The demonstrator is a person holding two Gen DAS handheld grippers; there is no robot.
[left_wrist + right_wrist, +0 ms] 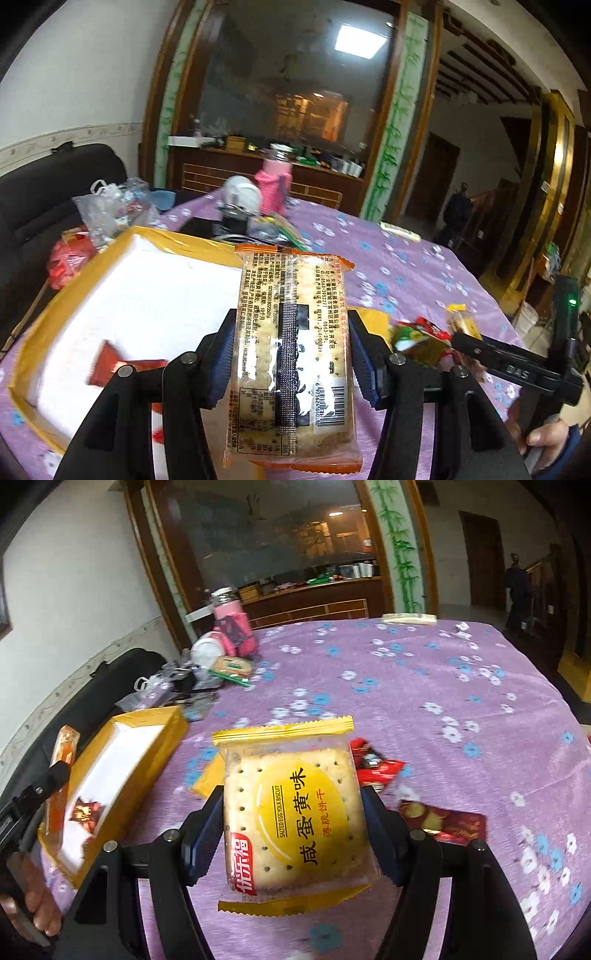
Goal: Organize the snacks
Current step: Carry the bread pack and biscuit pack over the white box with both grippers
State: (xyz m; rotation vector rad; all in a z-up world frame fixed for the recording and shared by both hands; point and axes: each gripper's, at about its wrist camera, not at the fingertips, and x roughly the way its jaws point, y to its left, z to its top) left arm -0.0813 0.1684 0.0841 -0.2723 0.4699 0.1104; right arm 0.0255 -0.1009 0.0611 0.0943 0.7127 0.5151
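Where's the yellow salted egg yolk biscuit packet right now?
In the right wrist view, the yellow biscuit packet is clamped between the right tongs, held above the purple tablecloth, with red snack wrappers just right and the yellow-rimmed box left.

The orange-edged cracker packet (291, 354) is wrapped in glossy, clear plastic film, and light is reflected off its crimped back seam. The same shiny film, printed yellow, is seen on the salted egg yolk biscuit packet (295, 812). The fingers (364, 363) are made of matt black plastic and are lined with ribbed blue pads. The counter (424, 686) is covered by a soft, matt purple cloth printed with flowers. The box (122, 291) is lined with rough white foam and edged in smooth, glossy yellow tape. Foil-like sheen is shown by the red wrappers (443, 821).
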